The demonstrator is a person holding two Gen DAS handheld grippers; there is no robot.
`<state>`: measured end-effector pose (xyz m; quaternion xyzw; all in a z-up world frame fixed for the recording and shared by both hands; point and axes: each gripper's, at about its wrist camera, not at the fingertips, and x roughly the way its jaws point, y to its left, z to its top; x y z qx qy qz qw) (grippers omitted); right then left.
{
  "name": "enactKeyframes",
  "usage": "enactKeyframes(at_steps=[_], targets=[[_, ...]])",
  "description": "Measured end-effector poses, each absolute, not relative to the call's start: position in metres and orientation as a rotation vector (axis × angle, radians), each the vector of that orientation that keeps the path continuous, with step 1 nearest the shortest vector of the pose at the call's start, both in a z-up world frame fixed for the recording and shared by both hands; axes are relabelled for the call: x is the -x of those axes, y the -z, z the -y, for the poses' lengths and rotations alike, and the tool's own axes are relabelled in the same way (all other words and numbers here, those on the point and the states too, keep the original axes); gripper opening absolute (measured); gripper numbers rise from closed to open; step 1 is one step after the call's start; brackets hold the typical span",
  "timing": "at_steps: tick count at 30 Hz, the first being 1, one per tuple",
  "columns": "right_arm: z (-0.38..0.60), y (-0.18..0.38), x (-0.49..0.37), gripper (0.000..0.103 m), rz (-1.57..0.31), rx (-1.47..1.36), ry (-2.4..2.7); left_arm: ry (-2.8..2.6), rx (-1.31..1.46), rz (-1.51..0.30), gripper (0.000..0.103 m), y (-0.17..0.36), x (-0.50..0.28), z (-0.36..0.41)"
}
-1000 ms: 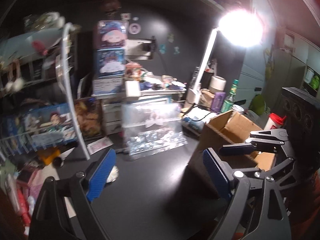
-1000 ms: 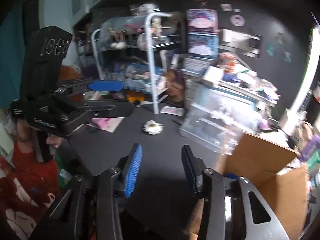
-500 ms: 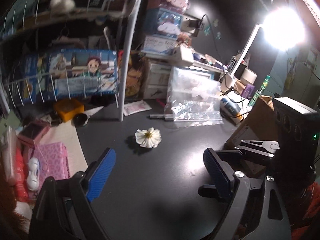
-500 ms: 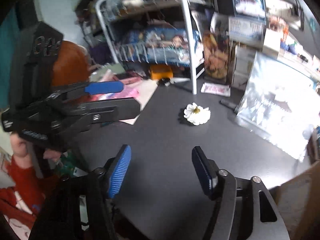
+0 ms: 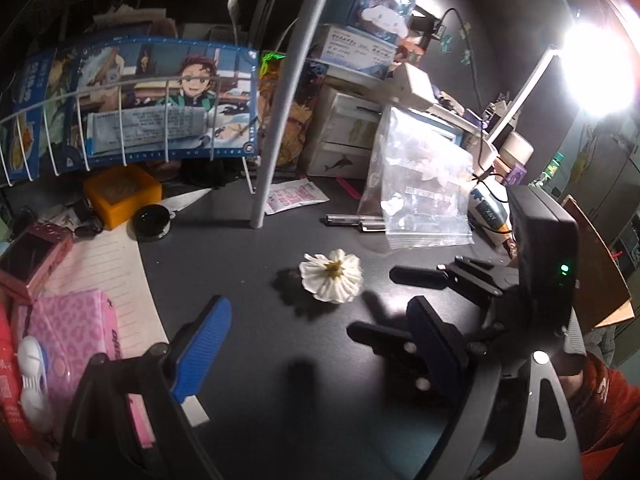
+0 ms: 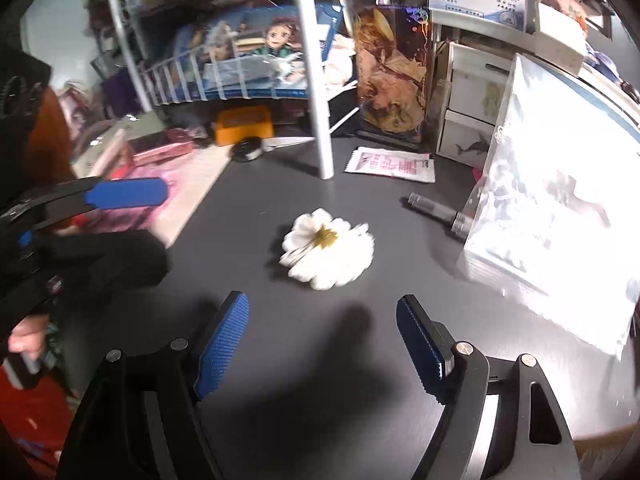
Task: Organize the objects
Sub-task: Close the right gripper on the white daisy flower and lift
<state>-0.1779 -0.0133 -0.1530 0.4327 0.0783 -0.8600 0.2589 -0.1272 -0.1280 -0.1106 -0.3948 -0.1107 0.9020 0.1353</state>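
Observation:
A white fabric flower (image 5: 331,276) with a yellow centre lies on the black desk (image 5: 256,360). It also shows in the right wrist view (image 6: 328,248). My left gripper (image 5: 320,340) is open and empty, just short of the flower. My right gripper (image 6: 324,340) is open and empty, also just short of the flower, low over the desk. The right gripper appears in the left wrist view (image 5: 424,308) to the right of the flower. The left gripper appears in the right wrist view (image 6: 124,216) at the left.
A clear plastic bag (image 5: 420,196) leans behind the flower, with a grey pen (image 5: 352,220) at its foot. A white rack pole (image 5: 272,128) stands on the desk. A cardboard box (image 5: 600,264) is at the right. An orange box (image 5: 120,196), a paper sachet (image 5: 296,196) and pink items (image 5: 68,328) lie left.
Both grippers have swung left and down from the cardboard box toward the flower. The flower now lies close in front of both. The right gripper's jaws have opened wider.

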Motion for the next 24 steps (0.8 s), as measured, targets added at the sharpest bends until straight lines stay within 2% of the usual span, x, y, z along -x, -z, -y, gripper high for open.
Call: enactKeyframes(at_steps=[7,10,12,14,15,17,24], targets=[[0.023,0.161,0.202,0.074,-0.263,-1.170,2.333,-2.614,1.160,0.370,0.088,0.118,0.141,0.142],[0.027,0.163,0.205,0.070,-0.290,-1.169,2.323,-2.615,1.171,0.373,0.087,0.120,0.143,0.143],[0.030,0.165,0.206,0.057,-0.313,-1.168,2.320,-2.615,1.173,0.374,0.087,0.120,0.144,0.143],[0.031,0.165,0.205,0.048,-0.322,-1.163,2.316,-2.616,1.173,0.374,0.088,0.120,0.144,0.144],[0.030,0.165,0.204,0.039,-0.325,-1.160,2.313,-2.616,1.173,0.374,0.088,0.120,0.144,0.144],[0.030,0.164,0.202,0.027,-0.325,-1.160,2.304,-2.617,1.175,0.372,0.088,0.120,0.144,0.144],[0.026,0.150,0.177,0.025,-0.293,-1.109,2.267,-2.614,1.162,0.363,0.088,0.113,0.136,0.139]])
